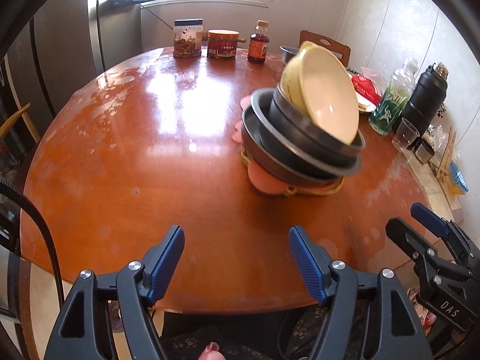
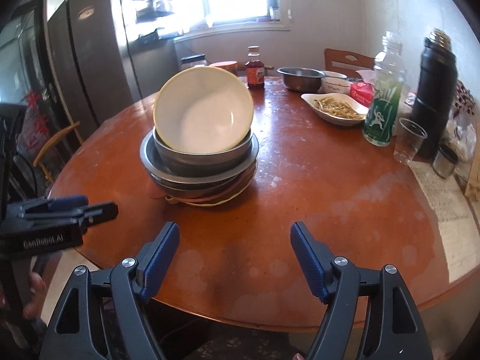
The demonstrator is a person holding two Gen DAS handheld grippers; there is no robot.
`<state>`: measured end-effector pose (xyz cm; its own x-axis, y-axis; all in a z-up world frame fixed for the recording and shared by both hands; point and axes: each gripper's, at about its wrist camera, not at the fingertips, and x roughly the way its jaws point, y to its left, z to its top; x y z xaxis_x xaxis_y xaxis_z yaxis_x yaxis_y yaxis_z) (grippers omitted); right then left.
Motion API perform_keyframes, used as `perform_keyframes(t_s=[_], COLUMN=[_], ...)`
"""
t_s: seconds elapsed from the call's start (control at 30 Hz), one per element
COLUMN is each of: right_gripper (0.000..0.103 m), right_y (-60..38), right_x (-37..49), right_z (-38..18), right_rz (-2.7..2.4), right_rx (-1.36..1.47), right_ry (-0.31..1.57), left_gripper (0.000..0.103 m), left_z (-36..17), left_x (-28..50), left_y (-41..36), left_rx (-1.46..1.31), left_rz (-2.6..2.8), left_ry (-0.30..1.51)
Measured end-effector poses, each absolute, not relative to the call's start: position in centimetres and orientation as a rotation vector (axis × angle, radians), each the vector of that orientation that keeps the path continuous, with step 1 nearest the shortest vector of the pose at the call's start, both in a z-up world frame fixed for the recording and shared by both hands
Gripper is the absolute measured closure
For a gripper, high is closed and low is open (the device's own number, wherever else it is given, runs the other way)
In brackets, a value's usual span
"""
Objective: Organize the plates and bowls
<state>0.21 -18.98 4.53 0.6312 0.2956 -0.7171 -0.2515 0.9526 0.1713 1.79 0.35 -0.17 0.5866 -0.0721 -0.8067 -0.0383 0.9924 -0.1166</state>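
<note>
A stack of dishes stands on the round wooden table [image 2: 300, 180]. A cream bowl [image 2: 204, 111] leans tilted on top, also seen in the left wrist view [image 1: 327, 96]. Under it are nested metal bowls [image 2: 201, 156] [image 1: 300, 147], then pink and yellow-rimmed plates [image 1: 267, 180] [image 2: 210, 199] at the bottom. My left gripper [image 1: 237, 255] is open and empty above the near table edge, short of the stack. My right gripper [image 2: 234, 252] is open and empty, also near the front edge, right of the left one.
At the back stand a jar [image 1: 187, 39], a red tub [image 1: 222, 44] and a sauce bottle [image 2: 255, 70]. At the right are a steel bowl [image 2: 300, 78], a white bowl [image 2: 335, 85], a dish of food [image 2: 334, 108], a green bottle [image 2: 382, 105], a black flask [image 2: 433, 90] and a plastic cup [image 2: 409, 141].
</note>
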Motion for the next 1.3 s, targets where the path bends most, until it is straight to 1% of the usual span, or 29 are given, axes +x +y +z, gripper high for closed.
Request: perform_keyframes(t_s=[0.4,1.3], right_gripper=[0.024,0.024], right_y=[-18.1,-18.4], right_x=[-1.8,-2.0], right_z=[3.3,2.1], right_rz=[0.310,0.301], right_rx=[0.032,0.039], right_ry=[0.824,0.839], left_gripper=[0.031,0.031], left_z=[-1.7,-3.0], left_x=[-0.2,-0.5], left_y=[-0.7,-0.5], left_rx=[-0.119,-0.095], left_rz=[0.010,0.050], left_ry=[0.954,0.965])
